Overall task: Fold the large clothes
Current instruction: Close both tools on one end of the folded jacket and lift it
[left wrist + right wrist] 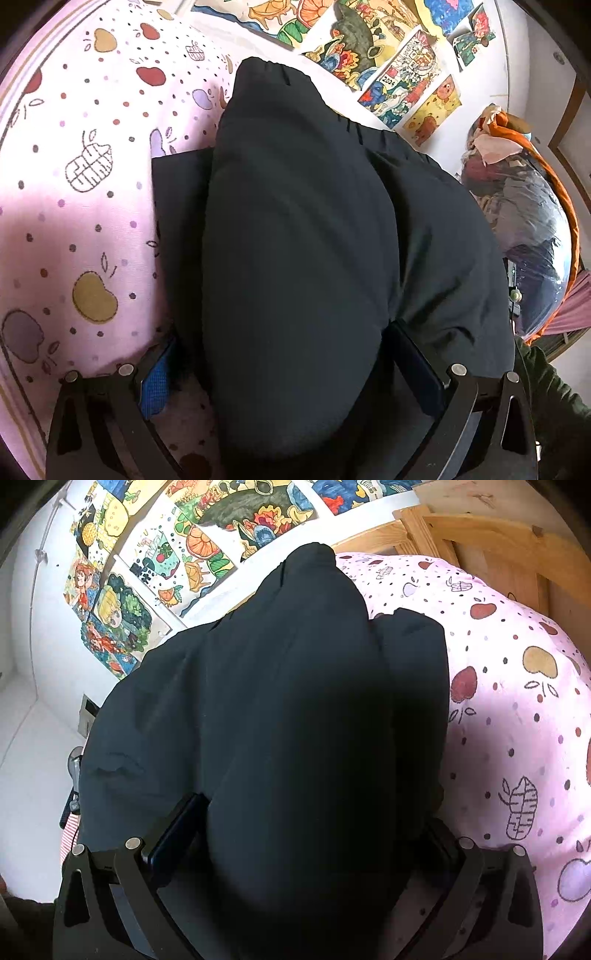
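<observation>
Between the two fingers of your left gripper (291,373) bulges a thick roll of the black padded garment (295,240). The jaws stand wide apart with the fabric filling the gap; you can see one blue pad (153,386) on the left finger, clear of the cloth, so I cannot tell whether the grip truly bites. Your right gripper (299,849) shows the same picture: two fingers spread wide, the garment (280,709) swelling up between them and hiding the right pad, so its hold cannot be told either.

Beyond the fingers, the one garment stretches away from you across the bed, its elastic-gathered end nearest the wall. It lies on a pink sheet (74,206) printed with apples and dots. Past the sheet in the right view stands a wooden headboard (491,550). Along the white wall hang many coloured drawings (155,572), too overlapped to count. Off to the right in the left view sits one clear plastic bag of clothes (524,221) with an orange edge.
</observation>
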{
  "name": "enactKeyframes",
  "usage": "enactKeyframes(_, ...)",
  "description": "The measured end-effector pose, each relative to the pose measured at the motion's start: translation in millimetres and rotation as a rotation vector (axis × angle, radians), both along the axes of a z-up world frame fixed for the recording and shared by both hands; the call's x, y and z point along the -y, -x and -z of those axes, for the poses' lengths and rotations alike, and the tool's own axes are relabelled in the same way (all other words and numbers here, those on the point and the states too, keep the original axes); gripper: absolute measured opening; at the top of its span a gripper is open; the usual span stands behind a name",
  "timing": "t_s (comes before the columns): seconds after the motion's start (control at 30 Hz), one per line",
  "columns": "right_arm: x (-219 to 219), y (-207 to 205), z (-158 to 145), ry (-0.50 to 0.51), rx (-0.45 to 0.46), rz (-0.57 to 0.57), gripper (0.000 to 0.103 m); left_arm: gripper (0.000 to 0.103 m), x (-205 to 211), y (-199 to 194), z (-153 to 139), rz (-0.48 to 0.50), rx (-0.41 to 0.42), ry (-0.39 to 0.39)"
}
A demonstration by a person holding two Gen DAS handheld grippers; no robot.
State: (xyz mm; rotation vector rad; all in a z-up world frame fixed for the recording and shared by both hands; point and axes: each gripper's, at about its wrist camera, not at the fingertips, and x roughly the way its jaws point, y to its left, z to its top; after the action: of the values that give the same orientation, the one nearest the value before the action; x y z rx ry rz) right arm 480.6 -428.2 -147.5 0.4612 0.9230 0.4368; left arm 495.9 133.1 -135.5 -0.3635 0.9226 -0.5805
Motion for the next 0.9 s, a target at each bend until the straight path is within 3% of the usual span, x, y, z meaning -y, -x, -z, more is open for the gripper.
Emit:
enactKeyframes(0.27,-3.2,-1.6,-6.5,0.031,-0.041,0.006,0.102,0.100,-1.5,-11.9,6.2,0.091,-0.106,0.103)
enactKeyframes(0.47,-8.3,-4.8,-16.6,0.046,-0.145,0.046,0.102,0.076,-10.8,-10.5,6.1,0.039,-0.187,0.174)
enactKeyframes(0.57,-12.0,-2.7,-19.7,0.061,-0.170,0.077,0.102,0.065,-7.4,-6.3,0.4,-0.001,-0.202,0.168)
enactKeyframes(0.7,-19.5,5.0,-25.3,0.089,-0.159,0.105,0.099,0.052,8.9,4.4,-18.1,-0.060,-0.187,0.064)
enactKeyframes(0.9,-15.4,14.1,-28.6,0.089,-0.110,0.126,0.072,0.041,62.6,25.0,-55.4,-0.132,-0.065,-0.269)
